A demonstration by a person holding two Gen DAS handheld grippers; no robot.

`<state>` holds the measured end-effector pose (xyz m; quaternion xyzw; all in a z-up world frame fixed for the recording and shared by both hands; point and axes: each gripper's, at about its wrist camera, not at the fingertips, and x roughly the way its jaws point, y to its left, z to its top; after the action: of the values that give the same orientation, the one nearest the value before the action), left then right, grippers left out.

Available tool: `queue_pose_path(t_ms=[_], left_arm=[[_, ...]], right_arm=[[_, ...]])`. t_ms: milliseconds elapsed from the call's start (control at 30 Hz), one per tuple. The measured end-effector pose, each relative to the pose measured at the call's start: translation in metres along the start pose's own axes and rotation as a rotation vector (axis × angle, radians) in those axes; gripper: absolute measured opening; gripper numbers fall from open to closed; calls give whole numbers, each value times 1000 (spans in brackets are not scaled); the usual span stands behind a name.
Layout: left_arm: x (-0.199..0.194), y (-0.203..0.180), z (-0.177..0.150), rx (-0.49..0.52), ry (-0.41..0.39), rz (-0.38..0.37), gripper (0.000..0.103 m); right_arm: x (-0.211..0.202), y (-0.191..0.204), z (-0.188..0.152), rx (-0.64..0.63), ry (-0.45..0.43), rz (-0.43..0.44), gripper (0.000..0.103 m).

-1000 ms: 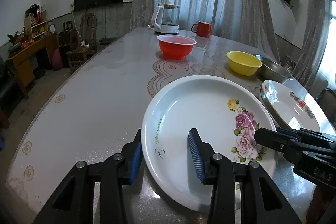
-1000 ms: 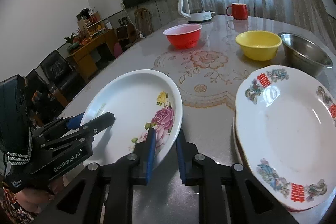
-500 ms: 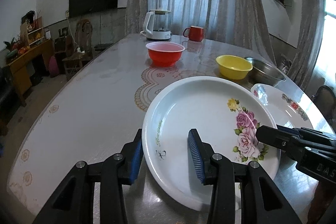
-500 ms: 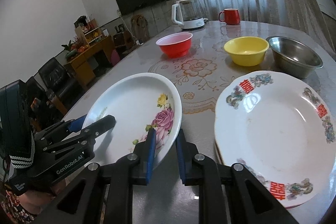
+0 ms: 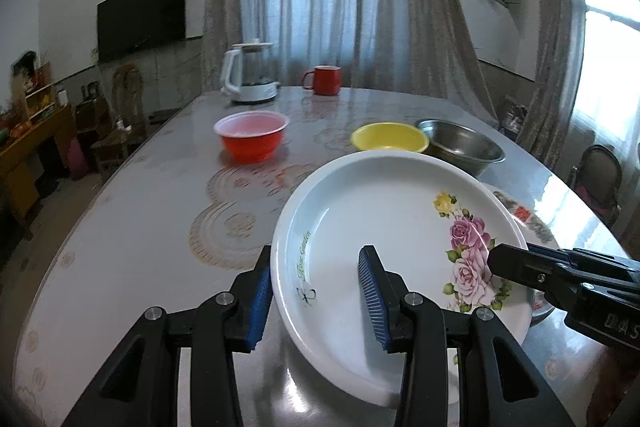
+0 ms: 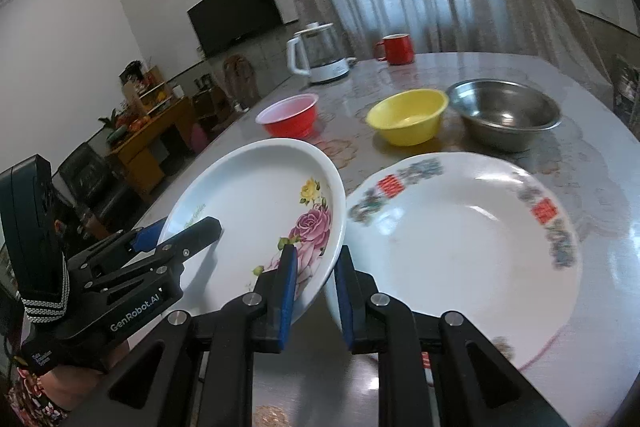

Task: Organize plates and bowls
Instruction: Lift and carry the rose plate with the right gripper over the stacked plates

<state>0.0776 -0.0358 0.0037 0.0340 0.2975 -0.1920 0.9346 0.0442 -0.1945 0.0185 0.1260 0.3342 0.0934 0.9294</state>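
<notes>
Rose plate (image 5: 384, 227) is being carried by both tools, tilted and clear of the bench (image 5: 152, 211). Left hand-held gripper (image 5: 316, 303) is clamping the plate's near-left rim, one blue pad outside, one inside the well. Right hand-held gripper (image 6: 314, 291) is pinching the rim by the pink roses, jaws nearly closed on it. Plate's right edge is hanging just over the edge of the red-patterned plate (image 6: 460, 239) lying flat on the bench. Red bowl (image 6: 289, 115), yellow bowl (image 6: 408, 117) and steel bowl (image 6: 505, 113) are sitting in a row behind; kettle (image 6: 318, 55) and red mug (image 6: 396, 49) at the far end.
</notes>
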Motion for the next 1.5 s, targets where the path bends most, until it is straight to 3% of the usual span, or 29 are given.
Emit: queue_pose_path(t_ms=[667, 1133, 1500], left_arm=[[18, -75, 22, 127, -6, -88, 42], [56, -107, 14, 178, 103, -103, 42], [70, -119, 9, 220, 131, -79, 42]], right_arm=[[-36, -64, 0, 146, -67, -85, 18], [-29, -102, -12, 216, 3, -139, 18], [-21, -111, -6, 231, 62, -192, 20]])
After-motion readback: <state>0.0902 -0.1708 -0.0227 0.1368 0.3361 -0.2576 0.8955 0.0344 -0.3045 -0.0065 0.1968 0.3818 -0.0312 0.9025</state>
